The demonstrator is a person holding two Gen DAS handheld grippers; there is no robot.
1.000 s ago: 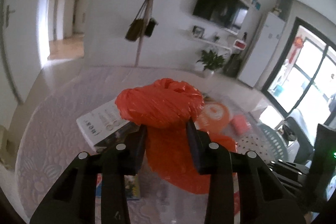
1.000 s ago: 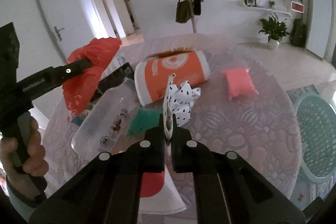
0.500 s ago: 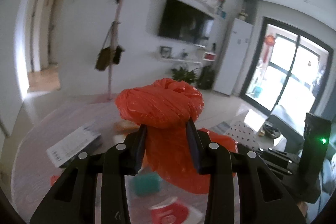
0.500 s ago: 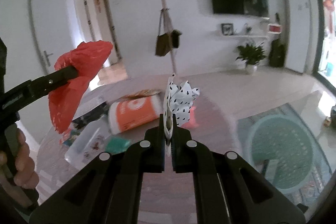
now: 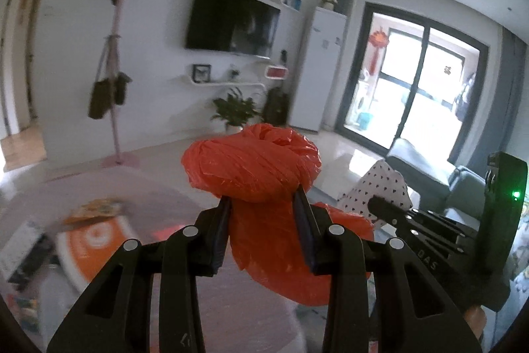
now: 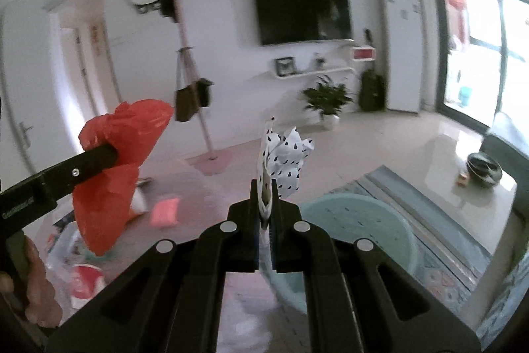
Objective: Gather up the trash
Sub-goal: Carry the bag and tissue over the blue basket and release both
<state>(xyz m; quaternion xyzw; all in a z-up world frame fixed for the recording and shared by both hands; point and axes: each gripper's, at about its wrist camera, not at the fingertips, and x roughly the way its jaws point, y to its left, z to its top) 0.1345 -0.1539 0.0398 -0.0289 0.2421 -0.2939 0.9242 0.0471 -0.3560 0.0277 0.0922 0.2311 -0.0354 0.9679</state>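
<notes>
Both grippers have lifted clear of the table (image 6: 205, 187) since a second ago, the left gripper (image 5: 263, 209) pinching the red plastic bag (image 5: 254, 167) and the right gripper (image 6: 264, 204) clamped on the spotted paper (image 6: 284, 154), now nearer the teal basket (image 6: 357, 220), which looks empty though partly hidden.

A thin, crinkled, glossy red plastic bag (image 5: 254, 167) is clamped by the matt black plastic left gripper (image 5: 263, 204). White paper printed with black drops (image 6: 281, 161), creased, is pinched by the right gripper (image 6: 264, 187), dotted with bright metal rivets. A smooth, pale teal plastic basin (image 6: 360, 220) is seen on glossy floor tiles (image 6: 413, 138).
</notes>
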